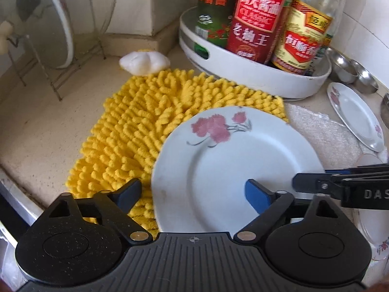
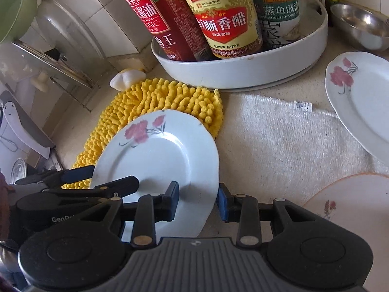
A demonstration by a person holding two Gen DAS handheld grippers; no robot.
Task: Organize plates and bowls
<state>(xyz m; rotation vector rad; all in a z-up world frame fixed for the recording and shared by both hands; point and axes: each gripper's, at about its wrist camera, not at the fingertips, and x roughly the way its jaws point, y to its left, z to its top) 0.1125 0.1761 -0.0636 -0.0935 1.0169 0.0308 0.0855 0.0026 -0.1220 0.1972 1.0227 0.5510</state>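
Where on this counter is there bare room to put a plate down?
Free: the white towel between the flowered white plate and a second flowered plate; bare counter left of the yellow chenille mat. Crowded: around the white bottle tray.

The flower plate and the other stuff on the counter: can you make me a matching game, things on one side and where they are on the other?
Things:
1. flower plate
2. vinegar bottle
3. steel bowl
4. white towel

Places:
A. in the round white tray
B. flat on the counter, right of the yellow mat
C. partly on the yellow mat
D. right of the tray, by the wall

Pairs: 1-C, 2-A, 3-D, 4-B
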